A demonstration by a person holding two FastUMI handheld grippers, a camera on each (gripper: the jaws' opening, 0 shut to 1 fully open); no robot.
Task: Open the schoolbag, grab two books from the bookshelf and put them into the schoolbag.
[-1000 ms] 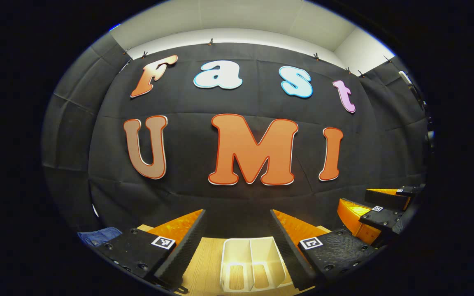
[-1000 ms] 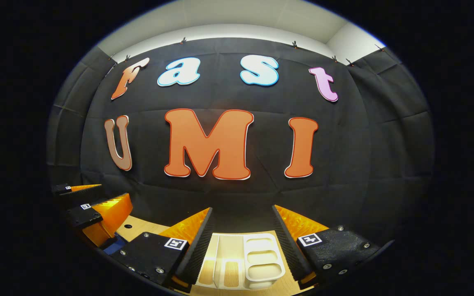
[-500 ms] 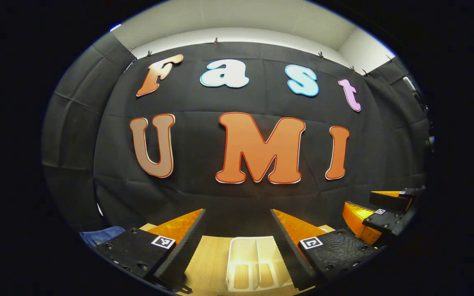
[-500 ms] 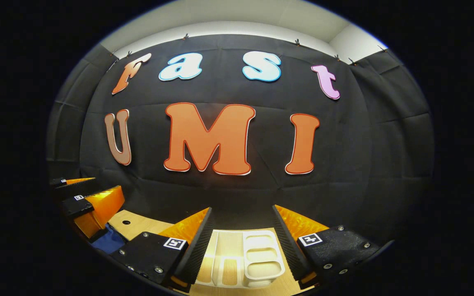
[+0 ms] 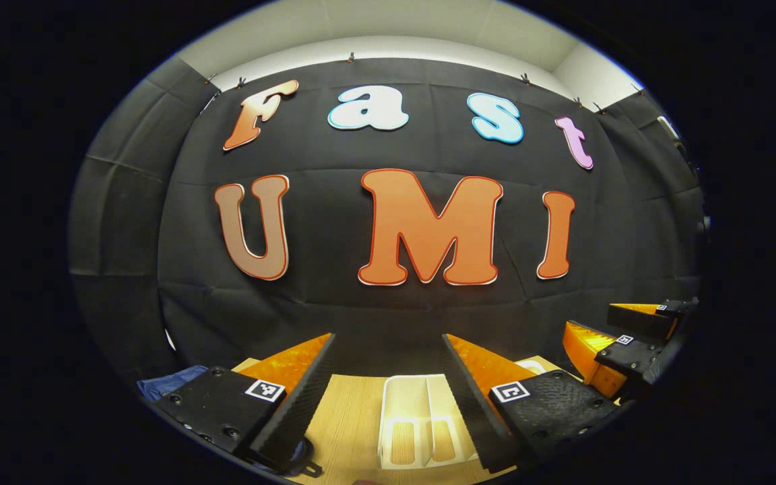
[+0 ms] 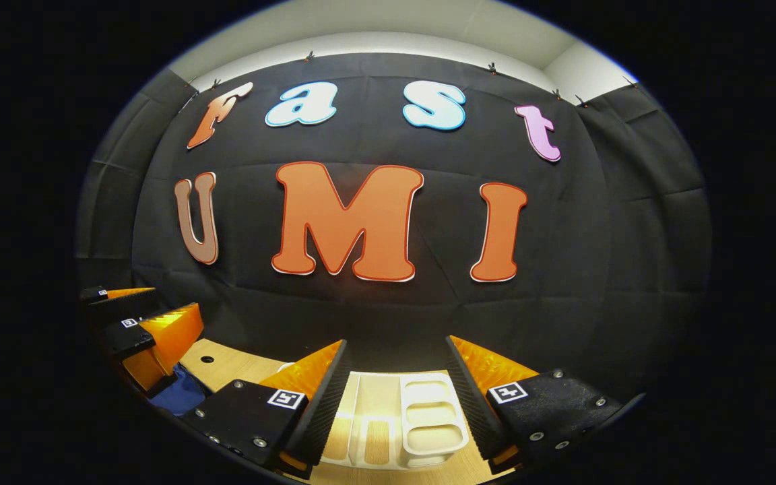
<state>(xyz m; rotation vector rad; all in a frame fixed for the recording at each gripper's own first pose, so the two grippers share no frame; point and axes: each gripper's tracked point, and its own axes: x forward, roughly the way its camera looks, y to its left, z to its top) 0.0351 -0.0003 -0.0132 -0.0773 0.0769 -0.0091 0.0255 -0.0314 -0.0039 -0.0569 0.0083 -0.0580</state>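
Observation:
A white divided bookshelf rack [image 5: 422,421] stands on the wooden table [image 5: 347,424], seen between the fingers of my left gripper [image 5: 388,338], which is open and holds nothing. The same rack [image 6: 405,421] lies between the fingers of my right gripper [image 6: 396,342], also open and holding nothing. Wood shows through the rack's slots. Blue fabric of the schoolbag [image 5: 169,382] peeks out at the lower left. In the right gripper view the schoolbag [image 6: 178,397] lies under the left gripper [image 6: 176,301]. The right gripper [image 5: 589,318] shows at the far right of the left gripper view.
The black cloth wall [image 5: 388,310] rises close behind the table's far edge. A small round hole [image 6: 207,360] sits in the tabletop at the left. Both grippers hover side by side above the table, a short way apart.
Both views have tipped slightly downward, so a little more table and rack show. In the left gripper view the rack has drifted to the right. Both grippers stay open.

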